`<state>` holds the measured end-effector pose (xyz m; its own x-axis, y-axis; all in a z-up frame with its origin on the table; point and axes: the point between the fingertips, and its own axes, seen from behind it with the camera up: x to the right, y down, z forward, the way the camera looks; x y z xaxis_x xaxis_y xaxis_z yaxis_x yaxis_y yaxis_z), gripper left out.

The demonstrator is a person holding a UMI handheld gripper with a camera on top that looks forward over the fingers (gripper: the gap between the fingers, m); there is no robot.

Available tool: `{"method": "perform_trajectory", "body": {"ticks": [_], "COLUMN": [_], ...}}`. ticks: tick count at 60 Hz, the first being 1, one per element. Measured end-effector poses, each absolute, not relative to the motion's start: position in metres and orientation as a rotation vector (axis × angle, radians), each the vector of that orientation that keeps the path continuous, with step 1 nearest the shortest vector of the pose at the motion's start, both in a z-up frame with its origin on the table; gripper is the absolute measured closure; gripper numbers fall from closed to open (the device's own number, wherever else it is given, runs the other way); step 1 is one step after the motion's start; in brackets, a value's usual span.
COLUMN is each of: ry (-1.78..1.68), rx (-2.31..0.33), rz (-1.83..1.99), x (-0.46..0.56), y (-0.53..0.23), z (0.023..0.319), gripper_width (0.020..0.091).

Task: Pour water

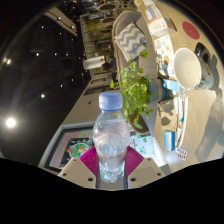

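Gripper view: claw (111, 172) clenched on water bottle (111, 135), lower centre, lifted; carrying step, next tilt over white cup (186, 68), upper right.

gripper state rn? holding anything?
Hand-held gripper: shut on the water bottle, both pink pads pressing its sides; bottle upright, cap on.

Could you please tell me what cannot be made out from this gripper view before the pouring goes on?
- Water bottle: its base is hidden behind the gripper body, and its water level cannot be read.
- Grip: whether the pink pads press the bottle is unclear.
- White cup: the rim shows, but its contents cannot be seen.
- Green plant: its pot is hidden by the bottle.
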<state>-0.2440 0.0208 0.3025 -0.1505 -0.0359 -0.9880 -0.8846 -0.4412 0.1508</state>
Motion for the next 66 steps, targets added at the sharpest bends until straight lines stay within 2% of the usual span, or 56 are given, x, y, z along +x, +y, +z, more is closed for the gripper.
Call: {"method": "perform_trajectory", "body": {"ticks": [15,22,30,38,44,57,63,66], "ry": [1.572,1.655,1.682,1.538,1.275,0.647,0.427,0.319], "rx": [-1.114,-1.097,-1.109,-1.262,-1.43,-1.633,-1.681,-1.693], "rz": [2.008,2.046,2.076,2.02,1.873,1.254,0.866,0.699], "x": [-0.174,-0.178,-0.178,-0.179,-0.163,-0.081,-0.027,0.007], "y": [0.048,0.053,0.05,0.047,0.044,0.055,0.063,0.06], "z": [0.252,0.231,0.227,0.246,0.269,0.329,0.339,0.331], "gripper_width": [0.0799,0.08,0.0801,0.0801,0.0802,0.0797,0.0797,0.0796]}}
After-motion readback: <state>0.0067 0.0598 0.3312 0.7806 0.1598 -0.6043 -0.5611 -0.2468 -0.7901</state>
